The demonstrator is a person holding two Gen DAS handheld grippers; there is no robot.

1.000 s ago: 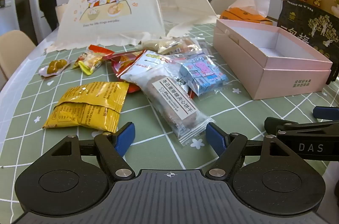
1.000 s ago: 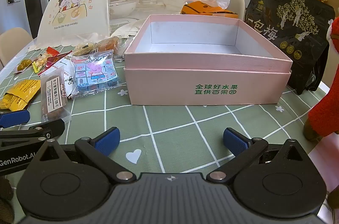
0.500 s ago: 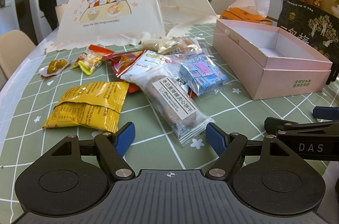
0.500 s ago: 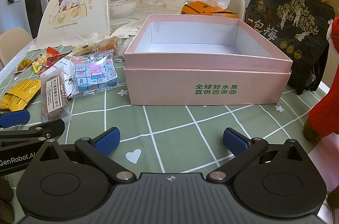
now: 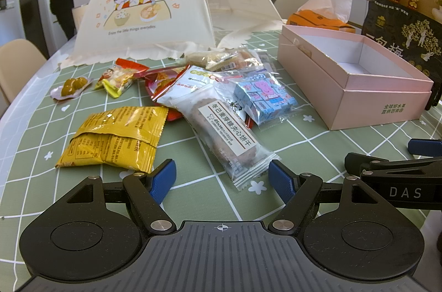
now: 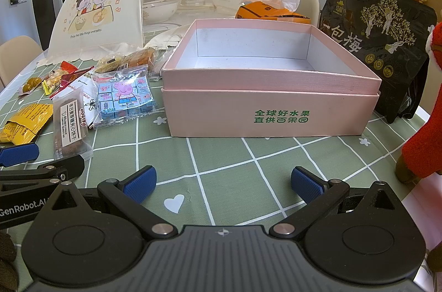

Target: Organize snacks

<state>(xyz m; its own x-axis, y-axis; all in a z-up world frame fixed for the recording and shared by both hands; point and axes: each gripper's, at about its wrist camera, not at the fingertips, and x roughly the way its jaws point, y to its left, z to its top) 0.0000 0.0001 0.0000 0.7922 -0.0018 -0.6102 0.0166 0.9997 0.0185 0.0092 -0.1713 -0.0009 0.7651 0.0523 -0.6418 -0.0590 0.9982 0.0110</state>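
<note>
Nearest, the left gripper (image 5: 222,177) and the right gripper (image 6: 222,183) both hover with jaws spread wide, holding nothing. Just beyond the left one lie a biscuit packet (image 5: 223,131) and a yellow packet (image 5: 113,138). Farther right stands the pink box (image 6: 272,87), empty.

The red snack packet (image 5: 160,79) lies mostly buried under the white packet (image 5: 193,83). The black bag (image 6: 384,43) is partly hidden behind the pink box (image 6: 276,109). A red plush thing (image 6: 425,126) is cut off by the right edge. Small print on the yellow packet (image 5: 110,142) is unreadable.
</note>
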